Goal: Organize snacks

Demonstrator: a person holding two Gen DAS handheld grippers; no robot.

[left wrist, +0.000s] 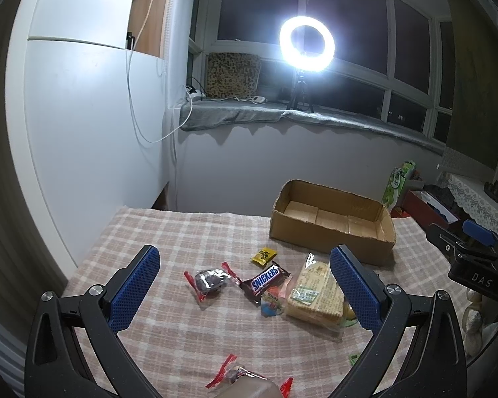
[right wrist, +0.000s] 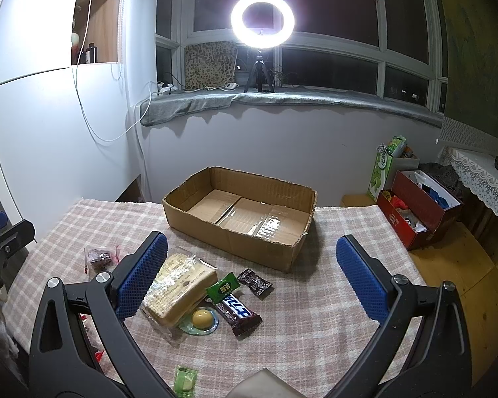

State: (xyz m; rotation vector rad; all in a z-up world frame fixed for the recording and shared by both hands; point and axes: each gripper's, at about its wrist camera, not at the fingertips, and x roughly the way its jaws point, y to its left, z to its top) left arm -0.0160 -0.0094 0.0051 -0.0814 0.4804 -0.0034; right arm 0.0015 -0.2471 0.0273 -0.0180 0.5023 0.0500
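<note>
The left gripper (left wrist: 245,285) hung above the checked tablecloth (left wrist: 169,232) with its blue pads spread wide and nothing between them; the right gripper (right wrist: 252,275) was likewise spread and empty. Only the left wrist view showed the Snickers bar (left wrist: 265,278) face up, a small yellow sachet (left wrist: 263,255) at its 12 o'clock, a red-ended clear candy wrapper (left wrist: 210,280) at its 9 o'clock, and a second red-ended wrapper (left wrist: 249,376) at the bottom edge; only the right wrist view showed a green packet (right wrist: 223,287), a dark patterned sachet (right wrist: 255,282) at its 3 o'clock, a yellow sweet in a clear green-edged wrapper (right wrist: 201,320), and a pale green packet (right wrist: 185,378) near 6 o'clock. Both views caught the large clear-wrapped biscuit pack (right wrist: 179,288), tan with printed text, lying among the loose snacks; the open cardboard box (right wrist: 282,189) stood empty at 12 o'clock from the pile, apart from it, its base flaps taped.
</note>
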